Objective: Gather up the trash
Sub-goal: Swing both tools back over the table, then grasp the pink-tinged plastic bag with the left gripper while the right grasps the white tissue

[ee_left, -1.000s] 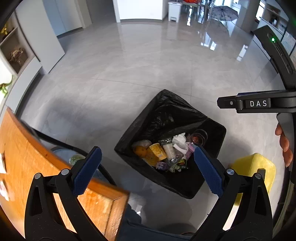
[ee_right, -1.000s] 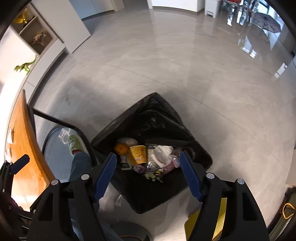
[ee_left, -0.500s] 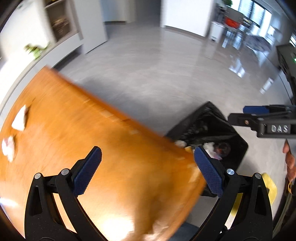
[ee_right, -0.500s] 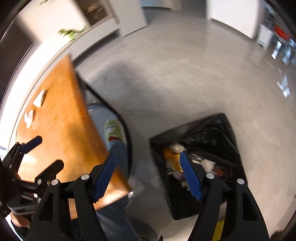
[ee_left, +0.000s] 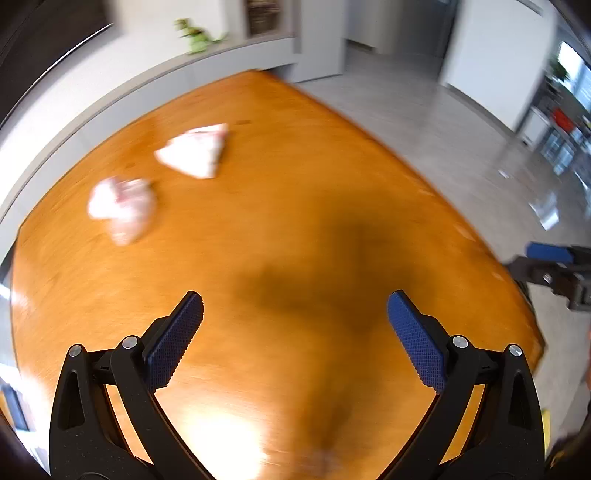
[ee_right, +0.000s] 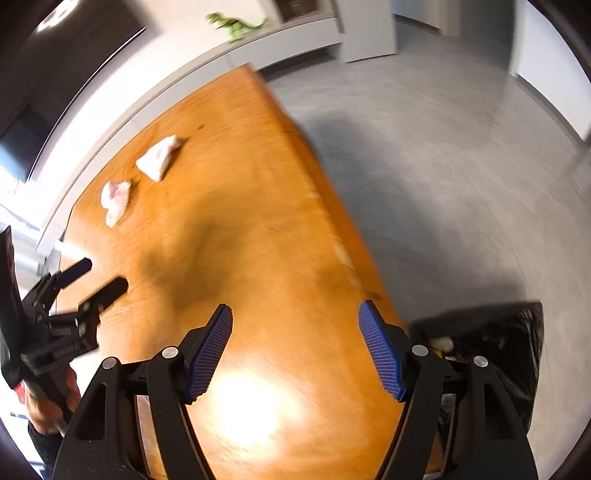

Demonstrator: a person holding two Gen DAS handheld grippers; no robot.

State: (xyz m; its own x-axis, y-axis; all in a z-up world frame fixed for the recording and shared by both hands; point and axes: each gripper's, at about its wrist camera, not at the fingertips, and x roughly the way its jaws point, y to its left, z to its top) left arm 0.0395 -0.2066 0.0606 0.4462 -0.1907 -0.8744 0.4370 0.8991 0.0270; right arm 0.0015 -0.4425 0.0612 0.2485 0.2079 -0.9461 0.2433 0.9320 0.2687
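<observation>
Two white crumpled tissues lie on the far left of the orange wooden table [ee_left: 314,229]: a pinkish one [ee_left: 122,206] and a flatter triangular one [ee_left: 194,149]. They also show in the right wrist view, the pinkish one [ee_right: 115,199] and the flat one [ee_right: 159,157]. My left gripper [ee_left: 295,325] is open and empty above the table, also seen from the right wrist view [ee_right: 94,277]. My right gripper [ee_right: 295,347] is open and empty over the table's near right part. The black trash bag [ee_right: 495,343], holding rubbish, stands on the floor at the right.
The table's right edge [ee_right: 332,206] drops to a grey tiled floor [ee_right: 461,166]. A white ledge with a green toy dinosaur [ee_right: 236,24] runs behind the table. The image is motion-blurred.
Both grippers have swung left from over the trash bag to over the table. The two tissues have come into view; the bag has slid to the right edge.
</observation>
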